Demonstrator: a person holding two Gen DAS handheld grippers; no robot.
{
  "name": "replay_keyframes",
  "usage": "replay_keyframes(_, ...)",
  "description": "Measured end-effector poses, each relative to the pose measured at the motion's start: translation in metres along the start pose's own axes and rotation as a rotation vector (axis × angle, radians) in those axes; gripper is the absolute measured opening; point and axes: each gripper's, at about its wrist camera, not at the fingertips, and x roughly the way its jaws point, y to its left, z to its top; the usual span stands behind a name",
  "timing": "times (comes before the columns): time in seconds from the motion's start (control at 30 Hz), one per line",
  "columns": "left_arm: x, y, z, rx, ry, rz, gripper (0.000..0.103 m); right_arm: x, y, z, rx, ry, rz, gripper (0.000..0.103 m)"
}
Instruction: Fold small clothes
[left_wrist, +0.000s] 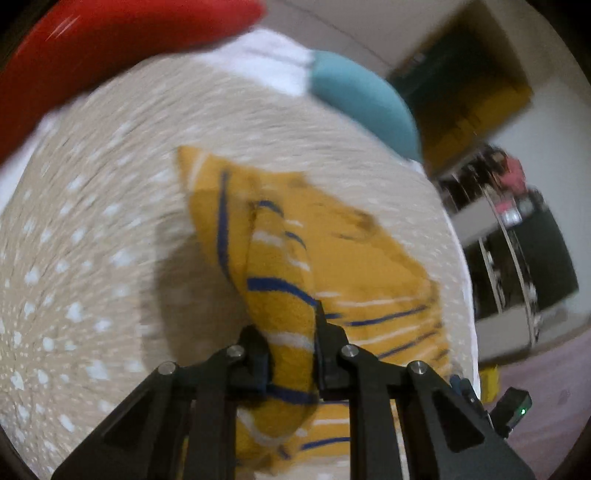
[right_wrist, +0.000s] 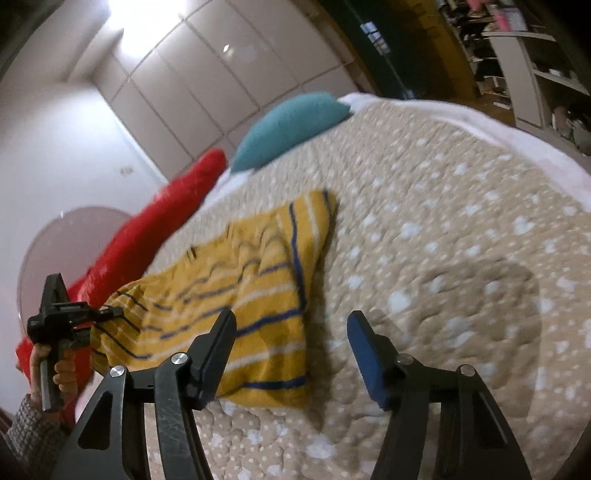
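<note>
**One striped garment on the bed, pinched by the left tongs**

Left wrist view: one yellow garment (left_wrist: 332, 266) with blue and white stripes lies on the beige dotted bedspread (left_wrist: 92, 240). The left tongs (left_wrist: 291, 354) are closed on a bunched fold of it, the cloth squeezed between both fingers and lifted slightly off the cover. Two pillows sit at the far end: one red pillow (left_wrist: 110, 48) and one teal pillow (left_wrist: 362, 107). The picture is blurred.

Right wrist view: the same single garment (right_wrist: 236, 295) is spread across the bedspread (right_wrist: 461, 258), its near edge just beside the left finger of the right tongs (right_wrist: 291, 347). These tongs stand wide open above the cover, holding nothing. At the left edge the person's left hand (right_wrist: 55, 373) grips the handle of the left tongs (right_wrist: 110, 314), which clamp the garment's corner. The red pillow (right_wrist: 155, 229) and teal pillow (right_wrist: 291, 125) lie beyond.
</note>
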Motion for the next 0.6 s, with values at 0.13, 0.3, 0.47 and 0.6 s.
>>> replay_keyframes(0.13,0.030,-0.097,-0.003,0.120,0.049,-0.033,0.016,-0.011,-0.021,0.009,0.048,-0.019,0.003,0.067)
replay_keyframes(0.3,0.098,-0.188,-0.024,0.229,0.144,-0.060,0.016,-0.012,-0.053,0.012,0.179,0.008,0.067,0.067)
replay_keyframes(0.47,0.146,-0.219,-0.051,0.308,0.183,0.001,0.035,-0.006,-0.057,0.014,0.180,0.044,0.105,0.067)
replay_keyframes(0.6,0.112,-0.215,-0.056,0.275,0.195,-0.170,0.062,0.000,-0.053,0.013,0.168,0.057,0.106,0.067)
